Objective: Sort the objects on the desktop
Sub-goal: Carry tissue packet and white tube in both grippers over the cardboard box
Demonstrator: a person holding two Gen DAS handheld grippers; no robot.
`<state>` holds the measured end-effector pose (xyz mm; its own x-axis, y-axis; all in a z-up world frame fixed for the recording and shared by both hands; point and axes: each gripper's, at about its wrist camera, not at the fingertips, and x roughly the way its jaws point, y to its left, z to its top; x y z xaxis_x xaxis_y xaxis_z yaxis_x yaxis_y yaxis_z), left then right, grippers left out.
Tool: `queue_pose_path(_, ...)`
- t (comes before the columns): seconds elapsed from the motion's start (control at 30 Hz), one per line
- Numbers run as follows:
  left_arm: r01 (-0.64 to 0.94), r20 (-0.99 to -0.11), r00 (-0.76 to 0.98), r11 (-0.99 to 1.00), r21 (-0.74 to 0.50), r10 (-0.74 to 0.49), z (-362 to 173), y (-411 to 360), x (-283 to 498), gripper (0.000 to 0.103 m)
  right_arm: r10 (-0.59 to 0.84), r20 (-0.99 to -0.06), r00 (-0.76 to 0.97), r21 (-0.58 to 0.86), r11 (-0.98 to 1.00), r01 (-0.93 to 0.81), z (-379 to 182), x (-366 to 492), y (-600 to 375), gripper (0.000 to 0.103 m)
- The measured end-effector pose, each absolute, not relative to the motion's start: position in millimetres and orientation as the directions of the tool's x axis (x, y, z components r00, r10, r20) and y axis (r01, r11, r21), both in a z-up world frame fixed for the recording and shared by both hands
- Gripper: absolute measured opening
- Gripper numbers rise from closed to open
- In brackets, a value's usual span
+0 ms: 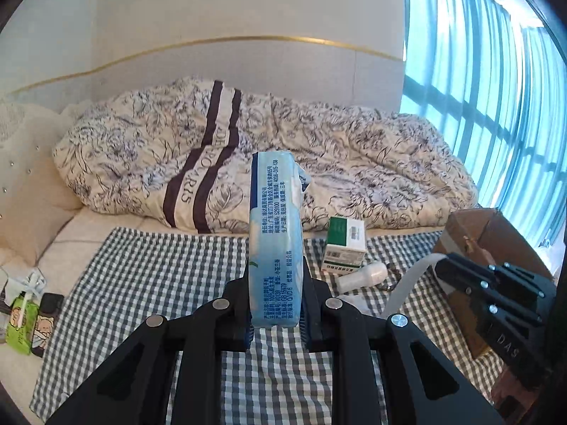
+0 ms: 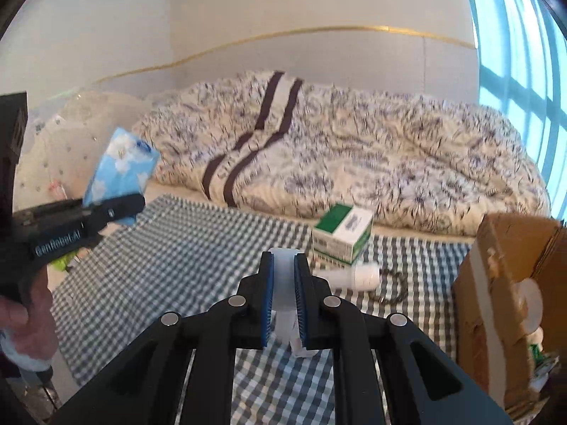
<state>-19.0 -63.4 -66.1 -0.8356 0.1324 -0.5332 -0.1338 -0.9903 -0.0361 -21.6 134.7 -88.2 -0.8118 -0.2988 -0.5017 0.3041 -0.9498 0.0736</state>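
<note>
My left gripper (image 1: 275, 283) is shut on a light-blue tissue pack (image 1: 275, 233) and holds it upright above the checked cloth (image 1: 159, 283). The pack also shows in the right wrist view (image 2: 122, 166), held at the left. My right gripper (image 2: 283, 283) is shut on a clear plastic bottle (image 2: 283, 297) just above the cloth (image 2: 177, 265). A green-and-white medicine box (image 1: 345, 246) (image 2: 342, 239) stands on the cloth ahead, with a white bottle (image 1: 361, 276) (image 2: 354, 276) lying in front of it. The right gripper's body shows at the right edge of the left wrist view.
A brown cardboard box (image 1: 489, 244) (image 2: 503, 304) stands at the right edge of the cloth. A dark ring of keys or beads (image 2: 393, 287) lies by the white bottle. A green juice carton (image 1: 23, 322) sits at the left. A rumpled floral duvet (image 1: 248, 156) lies behind.
</note>
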Motion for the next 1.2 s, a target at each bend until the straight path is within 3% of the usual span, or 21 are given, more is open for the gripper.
queue_pose_path(0.73,-0.105,-0.402,-0.911,-0.994,0.005,0.095,9.7,-55.5,44.1,0.019,-0.294,-0.274,-0.915,0.036,-0.954,0.296,3.1,46.1,149.7,0.011)
queue_pose_path(1.2,-0.115,-0.376,-0.921,-0.993,0.017,0.101,29.2,-37.1,51.0,0.019,-0.305,-0.239,-0.922,0.016,-0.951,0.310,22.2,63.7,155.7,0.011)
